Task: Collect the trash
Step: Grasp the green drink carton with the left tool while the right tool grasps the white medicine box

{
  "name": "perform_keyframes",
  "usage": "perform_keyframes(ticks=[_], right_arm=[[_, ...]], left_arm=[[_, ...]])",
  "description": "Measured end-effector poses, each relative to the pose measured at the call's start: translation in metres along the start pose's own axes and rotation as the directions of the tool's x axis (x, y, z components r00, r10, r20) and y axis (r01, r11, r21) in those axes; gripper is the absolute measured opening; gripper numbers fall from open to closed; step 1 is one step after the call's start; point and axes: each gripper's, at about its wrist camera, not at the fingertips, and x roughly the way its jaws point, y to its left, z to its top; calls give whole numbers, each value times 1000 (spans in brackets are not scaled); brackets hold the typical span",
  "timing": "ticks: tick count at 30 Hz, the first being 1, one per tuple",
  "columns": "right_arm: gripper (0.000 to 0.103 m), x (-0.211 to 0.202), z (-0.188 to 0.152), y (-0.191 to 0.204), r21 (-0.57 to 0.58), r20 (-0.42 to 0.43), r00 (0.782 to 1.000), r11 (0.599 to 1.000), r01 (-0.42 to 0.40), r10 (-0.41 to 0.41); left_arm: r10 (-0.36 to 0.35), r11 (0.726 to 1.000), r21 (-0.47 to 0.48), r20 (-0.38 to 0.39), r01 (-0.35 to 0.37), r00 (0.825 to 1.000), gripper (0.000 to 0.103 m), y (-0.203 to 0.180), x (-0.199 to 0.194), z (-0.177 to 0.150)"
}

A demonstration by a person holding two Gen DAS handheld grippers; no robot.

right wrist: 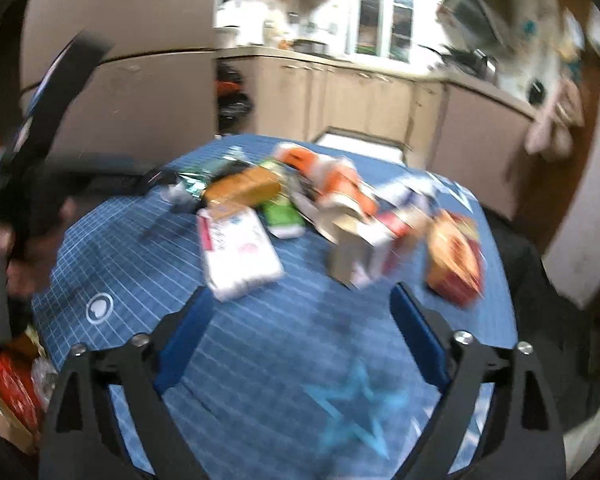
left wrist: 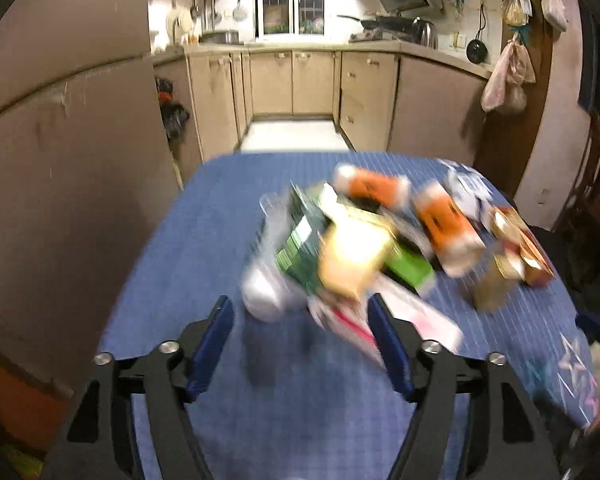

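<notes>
Left wrist: left gripper (left wrist: 300,320) jaws apart, empty; right gripper (right wrist: 300,312) jaws wide, empty, above table (right wrist: 260,360).

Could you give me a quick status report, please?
Left tongs open, empty. Right tongs open, empty. Pile of crumpled cartons and wrappers on blue checked tablecloth. Nothing blocking.

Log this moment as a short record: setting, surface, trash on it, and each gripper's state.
setting: home kitchen, beige cabinets behind
surface: table with blue grid cloth
trash: loose pile of boxes and packets mid-table, blurred; orange-and-white cartons, green box, white-and-pink packet, red-and-gold box
left gripper: open, nothing between the fingers, pointed at the near edge of the pile
right gripper: open wide, empty, over bare cloth short of the pile
image quality: motion blur, labels unreadable
</notes>
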Motion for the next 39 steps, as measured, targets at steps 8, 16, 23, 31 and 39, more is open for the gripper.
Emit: perform_keyframes(ticks=[8,16,23,31,39], right_arm=[[96,45,26,22,-52,-44,998,998,-35,33],[96,79,36,27,-59,-101,994,997,-58,52],[78,109,34,30,-81,-199,975,990,-112,94],[70,119,35,40,-109,-250,962,984,-139,108],[63,104,29,38,-69,-214,973,992,-105,89]], left_arm=[[132,976,184,-58,-120,990,77,-17,66,51],[186,948,289,-151,-136,971,75,-26,108,49],[103,977,208,-256,-50,961,45,-3,128,46],[75,986,162,-249,-34,966,30,19,134,35],[36,995,96,-207,-16,978,27,30,111,28]])
